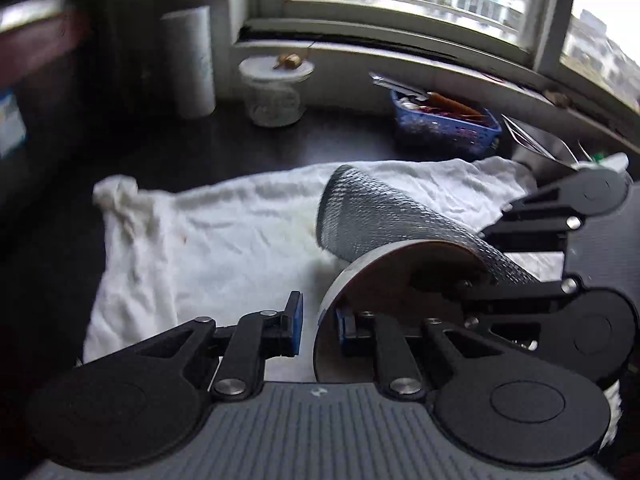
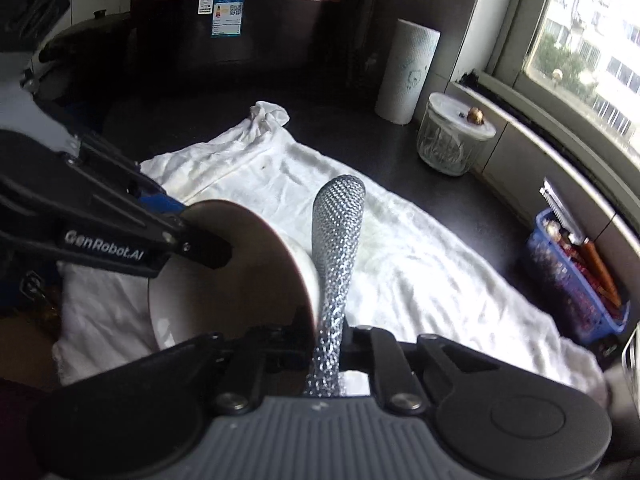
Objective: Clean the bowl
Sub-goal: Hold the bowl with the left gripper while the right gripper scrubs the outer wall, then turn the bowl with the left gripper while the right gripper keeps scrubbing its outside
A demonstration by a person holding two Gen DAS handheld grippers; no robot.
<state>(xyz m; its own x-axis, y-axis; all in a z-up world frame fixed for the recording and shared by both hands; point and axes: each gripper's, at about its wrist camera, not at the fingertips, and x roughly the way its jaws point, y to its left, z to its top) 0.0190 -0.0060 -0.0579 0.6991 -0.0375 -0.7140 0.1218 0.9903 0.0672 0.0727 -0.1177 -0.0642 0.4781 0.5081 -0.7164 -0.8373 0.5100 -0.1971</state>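
Left wrist view: my left tool (image 1: 318,322) stands with its blue pads on either side of the bowl (image 1: 400,280) rim, one pad inside and one outside; a gap shows between the outer pad and the rim, so I cannot tell whether the grip is firm or merely loose; the bowl is tipped on edge above the white cloth (image 1: 224,236), mouth turned toward my right tool (image 1: 472,280), which I judge exposes the inner wall for wiping. The silver scrub cloth (image 1: 384,216) arches over the rim; it is a flexible mesh, scaly and glittering, bent into a half-tube. The bowl is smooth glazed ware, pale with a darker band at the rim. The white cloth is crumpled cotton, spread on the dark surface (image 1: 328,140), probably to catch drips and cushion the bowl.

Right wrist view: right tool (image 2: 326,354) is clenched on the scrub cloth (image 2: 338,232), which stands up as a narrow strip against the bowl (image 2: 240,264) wall; left tool (image 2: 188,216) meets the rim from the left, its far pad hidden. Behind stand a paper towel roll (image 2: 408,72), a ribbed glass jar (image 2: 450,144) and a blue basket (image 2: 572,276); whether the bowl is already clean I cannot tell.
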